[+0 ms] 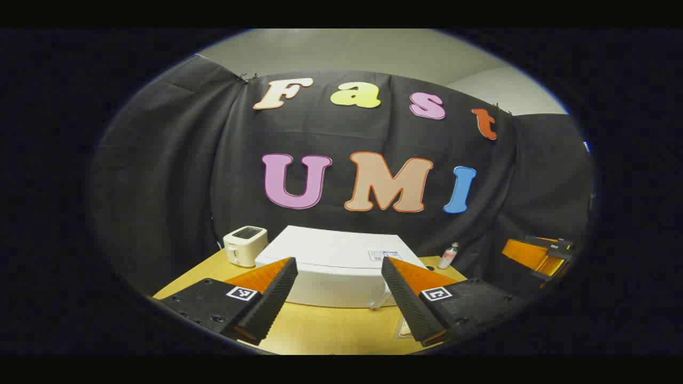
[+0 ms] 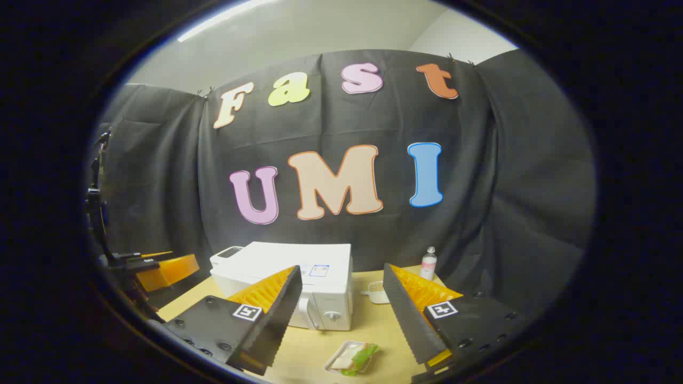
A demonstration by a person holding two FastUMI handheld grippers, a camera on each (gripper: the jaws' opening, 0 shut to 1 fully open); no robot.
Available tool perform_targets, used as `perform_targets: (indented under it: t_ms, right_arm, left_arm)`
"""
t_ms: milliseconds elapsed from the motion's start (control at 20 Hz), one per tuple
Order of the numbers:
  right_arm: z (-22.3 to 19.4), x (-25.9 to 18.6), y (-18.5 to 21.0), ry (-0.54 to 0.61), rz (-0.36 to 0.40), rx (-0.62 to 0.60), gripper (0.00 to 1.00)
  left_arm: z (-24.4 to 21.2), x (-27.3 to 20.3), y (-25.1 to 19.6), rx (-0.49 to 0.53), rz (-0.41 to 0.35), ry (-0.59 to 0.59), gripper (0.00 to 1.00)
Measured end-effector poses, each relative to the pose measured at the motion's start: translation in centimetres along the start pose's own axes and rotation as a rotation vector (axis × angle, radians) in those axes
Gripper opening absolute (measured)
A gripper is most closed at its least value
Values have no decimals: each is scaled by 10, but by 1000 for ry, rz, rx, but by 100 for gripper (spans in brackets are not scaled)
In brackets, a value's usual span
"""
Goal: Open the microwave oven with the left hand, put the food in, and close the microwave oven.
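Observation:
A white microwave oven (image 1: 333,266) stands on the wooden table (image 1: 325,328) with its door closed. In the right gripper view the microwave oven (image 2: 299,282) shows its handle and knob on the front right. A small tray of food (image 2: 353,357), a sandwich with green leaves, lies on the table in front of it. My left gripper (image 1: 339,298) hangs open above the table before the microwave, holding nothing. My right gripper (image 2: 341,314) is open too, above and behind the food tray. The left gripper (image 2: 160,269) also appears at the left edge of the right gripper view.
A white toaster (image 1: 244,245) stands left of the microwave. A small bottle (image 1: 448,256) stands at the back right by the cloth wall. A small white dish (image 2: 376,292) sits right of the microwave. The right gripper (image 1: 539,255) shows at the far right of the left gripper view.

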State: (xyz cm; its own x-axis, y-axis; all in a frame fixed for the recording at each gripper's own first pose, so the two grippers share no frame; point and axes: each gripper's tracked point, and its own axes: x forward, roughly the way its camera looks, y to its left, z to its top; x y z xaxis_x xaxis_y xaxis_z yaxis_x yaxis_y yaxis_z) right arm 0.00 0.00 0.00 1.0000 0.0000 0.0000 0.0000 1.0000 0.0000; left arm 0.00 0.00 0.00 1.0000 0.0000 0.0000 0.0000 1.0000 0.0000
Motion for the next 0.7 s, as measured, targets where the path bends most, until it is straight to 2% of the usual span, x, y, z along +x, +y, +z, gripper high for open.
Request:
perform_targets:
  t_ms: [100, 200, 350, 400, 600, 650, 700]
  right_arm:
    - [4, 2, -5, -11, -11, 4, 92]
    - [7, 3, -11, -18, -22, 7, 92]
    - [10, 1, -15, -19, -29, 9, 92]
    - [10, -1, -18, -21, -33, 5, 92]
    - [9, -5, -23, -17, -41, -2, 92]
    - [10, -6, -23, -19, -42, -2, 92]
    - [10, -7, -23, -20, -41, -2, 92]
  left_arm:
    - [2, 6, -6, 12, -11, -4, 92]
    - [3, 8, -9, 16, -15, -8, 96]
    - [4, 8, -13, 19, -21, -11, 96]
    - [6, 7, -15, 25, -23, -15, 92]
    - [9, 4, -19, 44, -26, -27, 96]
    - [8, 2, -21, 45, -29, -27, 99]
    - [9, 0, -22, 49, -29, -26, 96]
